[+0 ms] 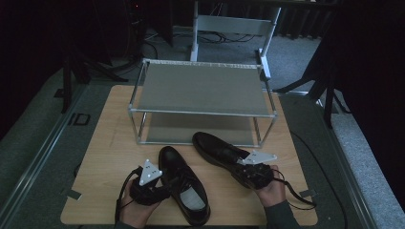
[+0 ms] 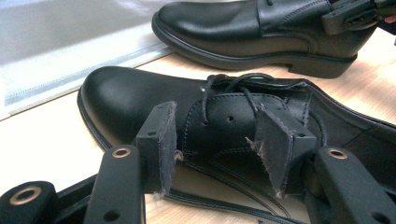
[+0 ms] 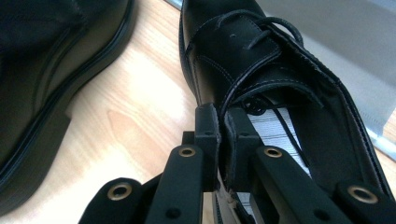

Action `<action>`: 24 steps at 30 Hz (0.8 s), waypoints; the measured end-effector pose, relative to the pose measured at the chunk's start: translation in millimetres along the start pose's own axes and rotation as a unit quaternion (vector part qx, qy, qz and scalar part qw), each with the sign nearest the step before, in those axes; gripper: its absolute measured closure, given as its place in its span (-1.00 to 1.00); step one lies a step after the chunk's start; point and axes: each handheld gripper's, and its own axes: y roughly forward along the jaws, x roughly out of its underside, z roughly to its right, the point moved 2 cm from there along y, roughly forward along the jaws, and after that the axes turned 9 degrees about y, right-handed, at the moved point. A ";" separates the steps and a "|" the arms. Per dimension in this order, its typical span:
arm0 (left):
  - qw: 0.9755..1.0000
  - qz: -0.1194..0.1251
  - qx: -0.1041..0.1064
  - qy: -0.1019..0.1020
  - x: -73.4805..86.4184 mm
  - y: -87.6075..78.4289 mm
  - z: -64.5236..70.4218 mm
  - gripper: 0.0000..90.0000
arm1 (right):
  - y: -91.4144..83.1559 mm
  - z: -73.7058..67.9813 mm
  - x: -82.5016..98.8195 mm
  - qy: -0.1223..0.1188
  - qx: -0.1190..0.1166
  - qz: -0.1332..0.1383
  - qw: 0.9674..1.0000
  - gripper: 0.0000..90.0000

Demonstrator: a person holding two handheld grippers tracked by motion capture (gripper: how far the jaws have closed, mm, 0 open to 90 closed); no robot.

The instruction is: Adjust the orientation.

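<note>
Gripping right shoe collar, right gripper; left gripper wide, rack shelves bare.

Two-tier metal shoe rack on wooden table, grey carpet around.

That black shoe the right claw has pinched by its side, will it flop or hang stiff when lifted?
The right claw grips the right shoe by the thin collar beside the laces, so that leather will probably bend. The thick sole and heel look rigid, so the body should hold its shape. Gripped near the heel, the toe will likely dip.
</note>
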 end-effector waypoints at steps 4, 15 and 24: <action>1.000 0.002 -0.002 -0.002 -0.7 -0.5 -0.8 0.10 | -3.9 -1.3 3.0 0.010 0.005 0.000 1.000 0.79; 1.000 0.003 -0.003 -0.003 -0.5 -0.3 -1.5 0.10 | -26.0 -32.6 -12.3 0.009 -0.011 0.046 0.999 0.63; 1.000 0.003 -0.004 -0.003 -0.5 -0.7 -2.1 0.10 | -13.9 -61.9 -19.3 -0.016 -0.057 0.037 0.998 0.66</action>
